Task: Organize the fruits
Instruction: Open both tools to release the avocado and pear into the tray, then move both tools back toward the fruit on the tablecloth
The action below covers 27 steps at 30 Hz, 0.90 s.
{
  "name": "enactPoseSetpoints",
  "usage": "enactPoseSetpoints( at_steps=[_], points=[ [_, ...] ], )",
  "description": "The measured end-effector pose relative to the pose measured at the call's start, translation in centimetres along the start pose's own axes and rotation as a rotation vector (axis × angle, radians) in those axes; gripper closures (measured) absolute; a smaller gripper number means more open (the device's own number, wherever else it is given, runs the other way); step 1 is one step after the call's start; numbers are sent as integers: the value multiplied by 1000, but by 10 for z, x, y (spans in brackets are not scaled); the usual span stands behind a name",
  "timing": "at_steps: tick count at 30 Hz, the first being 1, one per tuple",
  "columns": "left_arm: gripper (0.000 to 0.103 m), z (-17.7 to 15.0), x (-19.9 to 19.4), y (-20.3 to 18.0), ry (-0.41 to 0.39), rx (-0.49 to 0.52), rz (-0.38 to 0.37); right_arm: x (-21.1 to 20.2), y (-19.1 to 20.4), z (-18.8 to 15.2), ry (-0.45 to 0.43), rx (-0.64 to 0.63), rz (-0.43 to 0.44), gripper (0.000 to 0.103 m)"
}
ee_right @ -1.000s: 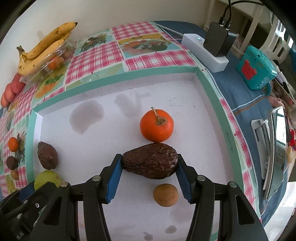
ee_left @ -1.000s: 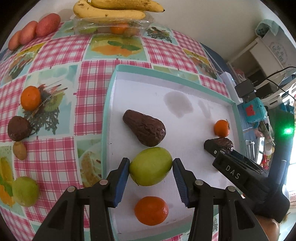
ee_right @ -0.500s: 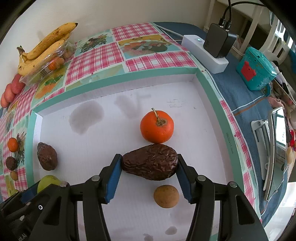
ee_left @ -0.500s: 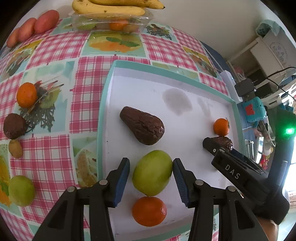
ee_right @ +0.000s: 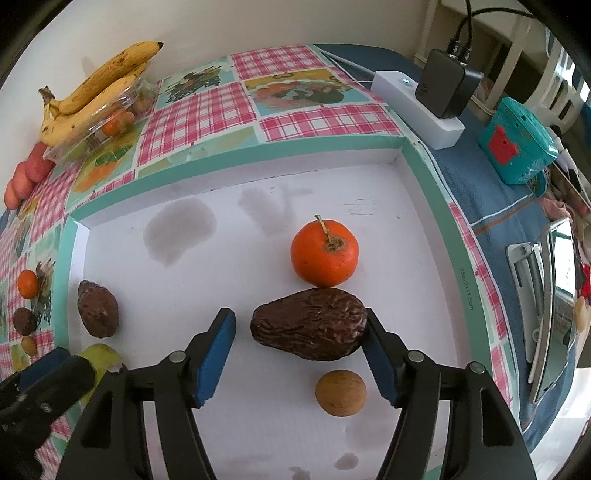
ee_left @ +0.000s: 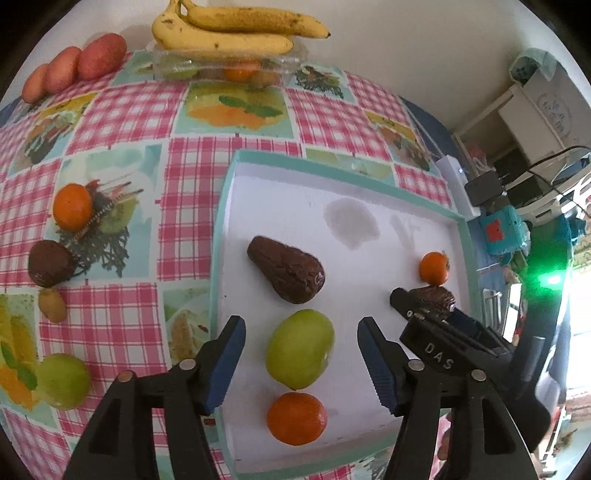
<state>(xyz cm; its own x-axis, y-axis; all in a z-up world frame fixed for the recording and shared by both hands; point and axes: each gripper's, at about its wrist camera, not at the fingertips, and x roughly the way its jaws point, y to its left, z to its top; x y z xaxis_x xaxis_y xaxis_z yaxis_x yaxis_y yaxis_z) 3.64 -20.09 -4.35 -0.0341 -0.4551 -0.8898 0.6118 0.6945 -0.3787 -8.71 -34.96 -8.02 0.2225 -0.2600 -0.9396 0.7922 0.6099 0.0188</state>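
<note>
Both claws gape wide, gripping nothing: left claw point(ee_left: 301, 363) straddles the green apple point(ee_left: 300, 350), right claw point(ee_right: 300, 356) the wrinkled avocado point(ee_right: 310, 328). Withdraw straight back, avoiding nudges.

Bananas point(ee_left: 236, 31): two
Red potatoes point(ee_left: 74, 66): three
Oranges point(ee_left: 296, 418): four loose
Green apples point(ee_left: 300, 350): two
Dark avocados point(ee_left: 286, 269): three
Small brown fruits point(ee_right: 340, 393): two
Trays point(ee_left: 258, 159): one
</note>
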Motion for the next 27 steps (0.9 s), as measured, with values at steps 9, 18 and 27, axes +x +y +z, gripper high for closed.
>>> enactPoseSetpoints(
  at_steps=[9,18,27],
  points=[
    [34,10,-31,10,-83,-38,38,-5,-5,-1,-9,12,-14,33],
    [11,20,-57,54,-171,-174,201,-14,0,-1,-40,3,-7,17],
    [0,25,-82,106,-241,-276,305,-20,5,3,-82,16,-13,13]
  ],
)
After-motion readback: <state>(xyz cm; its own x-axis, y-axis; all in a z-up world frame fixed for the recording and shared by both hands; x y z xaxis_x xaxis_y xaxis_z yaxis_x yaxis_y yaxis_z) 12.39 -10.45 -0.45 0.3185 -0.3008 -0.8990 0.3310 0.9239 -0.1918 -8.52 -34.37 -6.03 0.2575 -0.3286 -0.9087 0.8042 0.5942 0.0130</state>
